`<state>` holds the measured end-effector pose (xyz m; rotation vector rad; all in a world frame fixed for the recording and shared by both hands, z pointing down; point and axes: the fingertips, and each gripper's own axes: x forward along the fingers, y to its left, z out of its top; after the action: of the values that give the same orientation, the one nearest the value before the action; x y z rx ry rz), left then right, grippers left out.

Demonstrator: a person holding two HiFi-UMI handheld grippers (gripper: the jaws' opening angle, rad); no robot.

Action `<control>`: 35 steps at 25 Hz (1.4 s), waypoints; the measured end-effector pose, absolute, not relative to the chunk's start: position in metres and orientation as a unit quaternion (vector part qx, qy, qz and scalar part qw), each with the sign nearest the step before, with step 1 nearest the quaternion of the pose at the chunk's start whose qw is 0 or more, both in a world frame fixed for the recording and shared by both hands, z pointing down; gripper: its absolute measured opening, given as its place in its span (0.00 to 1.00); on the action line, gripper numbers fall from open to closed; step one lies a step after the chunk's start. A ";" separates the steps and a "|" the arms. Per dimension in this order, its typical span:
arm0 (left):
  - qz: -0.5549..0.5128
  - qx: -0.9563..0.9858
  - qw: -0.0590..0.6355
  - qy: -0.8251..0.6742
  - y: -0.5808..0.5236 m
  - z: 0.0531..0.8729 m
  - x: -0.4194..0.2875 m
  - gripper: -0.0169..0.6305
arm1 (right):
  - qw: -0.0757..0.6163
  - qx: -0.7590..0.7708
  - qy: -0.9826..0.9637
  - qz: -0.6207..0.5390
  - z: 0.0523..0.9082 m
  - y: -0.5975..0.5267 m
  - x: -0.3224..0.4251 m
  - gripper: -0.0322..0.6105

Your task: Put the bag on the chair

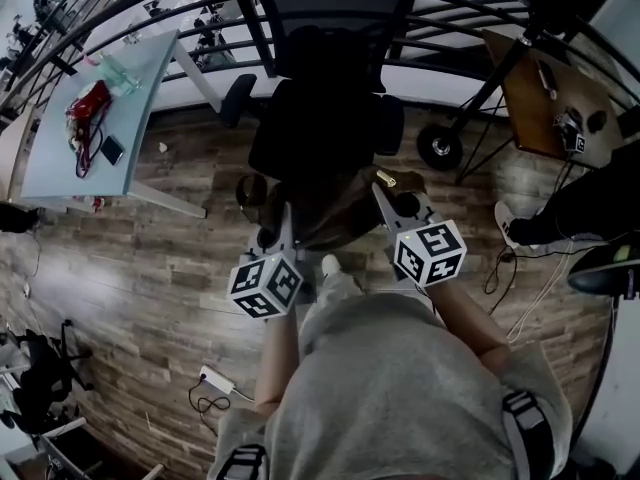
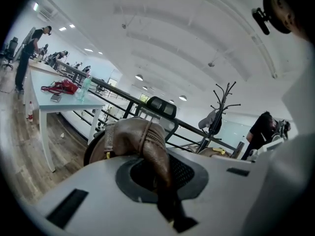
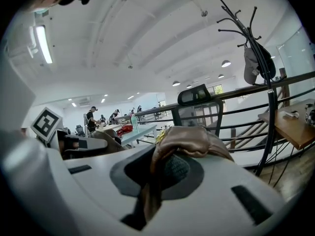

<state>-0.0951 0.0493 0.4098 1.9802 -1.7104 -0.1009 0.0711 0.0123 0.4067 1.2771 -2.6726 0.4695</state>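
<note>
A brown leather bag [image 1: 330,213] hangs between my two grippers, just in front of the black office chair [image 1: 320,78] and about level with its seat. My left gripper [image 1: 275,226] is shut on the bag's left side; in the left gripper view the brown leather [image 2: 135,136] is pinched in my left gripper [image 2: 160,181], with the chair's headrest [image 2: 162,107] behind it. My right gripper [image 1: 393,200] is shut on the bag's right side; in the right gripper view the tan leather fold [image 3: 192,141] bulges over my right gripper [image 3: 157,181], with the chair back [image 3: 197,104] beyond.
A pale blue table [image 1: 60,138] with a red item, a phone and a bottle stands at the left. A wooden table [image 1: 530,88] and a coat stand [image 3: 256,58] are at the right. A black railing [image 1: 480,18] runs behind the chair. A person's feet [image 1: 520,228] and a power strip [image 1: 215,380] are on the floor.
</note>
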 end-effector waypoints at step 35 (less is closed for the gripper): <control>-0.030 0.752 0.280 -0.596 -0.134 0.435 -0.162 0.06 | 0.083 0.458 -0.869 0.165 0.430 -0.160 0.009 0.09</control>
<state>-0.1621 -0.1339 0.4351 2.0157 -1.5985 -0.0808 0.0086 -0.1598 0.4300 1.3669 -2.5954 0.4933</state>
